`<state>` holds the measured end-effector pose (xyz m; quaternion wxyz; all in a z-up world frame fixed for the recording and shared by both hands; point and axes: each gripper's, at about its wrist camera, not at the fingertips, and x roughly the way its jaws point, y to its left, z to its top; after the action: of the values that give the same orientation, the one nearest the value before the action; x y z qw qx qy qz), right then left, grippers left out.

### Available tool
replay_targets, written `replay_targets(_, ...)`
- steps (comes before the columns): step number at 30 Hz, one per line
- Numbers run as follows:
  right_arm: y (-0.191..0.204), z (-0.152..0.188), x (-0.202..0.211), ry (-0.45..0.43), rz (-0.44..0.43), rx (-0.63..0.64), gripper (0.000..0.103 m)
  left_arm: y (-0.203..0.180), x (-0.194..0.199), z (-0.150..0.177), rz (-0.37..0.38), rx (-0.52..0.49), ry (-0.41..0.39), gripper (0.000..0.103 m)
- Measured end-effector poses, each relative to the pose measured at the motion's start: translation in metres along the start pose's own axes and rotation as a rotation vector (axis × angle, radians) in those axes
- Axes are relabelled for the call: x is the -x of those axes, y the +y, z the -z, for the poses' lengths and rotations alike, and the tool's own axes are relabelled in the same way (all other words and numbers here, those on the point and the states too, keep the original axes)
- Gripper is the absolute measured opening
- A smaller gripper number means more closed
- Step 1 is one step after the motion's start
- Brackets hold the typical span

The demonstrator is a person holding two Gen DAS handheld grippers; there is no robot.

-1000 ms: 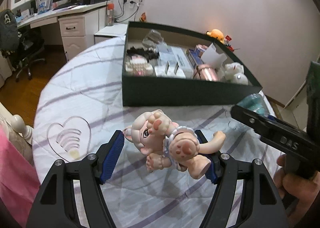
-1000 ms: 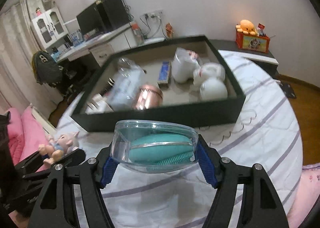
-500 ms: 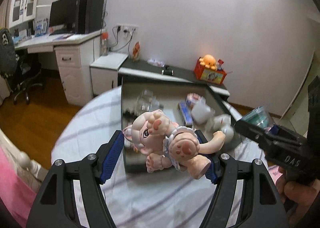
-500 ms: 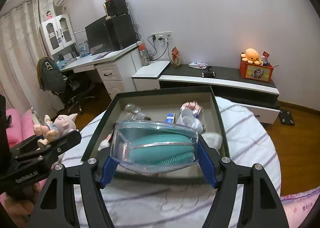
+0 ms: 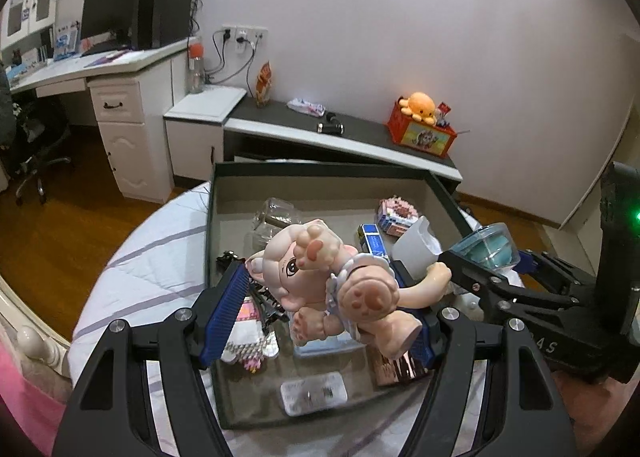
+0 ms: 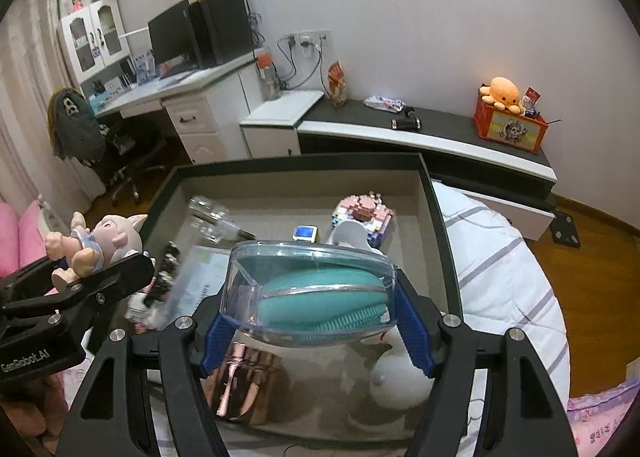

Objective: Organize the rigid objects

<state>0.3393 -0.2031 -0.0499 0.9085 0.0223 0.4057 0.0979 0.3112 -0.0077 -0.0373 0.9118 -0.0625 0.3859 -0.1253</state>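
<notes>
Both loads now carried over dark storage box [image 6: 434, 193], no longer above striped bed cover. Left gripper [image 5: 320, 305] clamped on pig figurine [image 5: 332, 277]; right gripper [image 6: 308, 317] clamped on clear case with teal brush [image 6: 312, 293]. Likely next: lower, release into free spots.

Background: white desk [image 6: 192, 97] with a dark monitor [image 6: 172, 37] beside a black speaker [image 6: 222, 27]; black office chair [image 5: 36, 137] on the wooden floor [image 5: 60, 225]; low dark-topped cabinet [image 6: 440, 129] carrying an orange octopus plush [image 6: 502, 91] on a red box [image 6: 508, 129]; wall socket [image 5: 242, 35] with plugged cables.
</notes>
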Motion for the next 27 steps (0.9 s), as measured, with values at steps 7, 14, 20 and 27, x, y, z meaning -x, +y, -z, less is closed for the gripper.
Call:
replay_targets(7,-0.007,0.003,-0.007,0.017,0.008,-0.004,0.072,-0.002,-0.027,0.001,0.007,-0.01,0.05,0.072)
replay_targets(14,0.0,0.002,0.005,-0.018,0.034,0.011,0.089,-0.003,-0.025,-0.001,0.006,-0.018,0.057,0.074)
replay_targets(20,0.008,0.0,0.028,-0.045,0.039,0.013,0.103,-0.012,0.006,-0.007,-0.026,-0.056,-0.027,0.103)
replay_targets(27,0.016,0.002,0.071,-0.115,0.004,-0.028,0.103,-0.01,0.059,-0.003,-0.061,-0.042,-0.134,0.103)
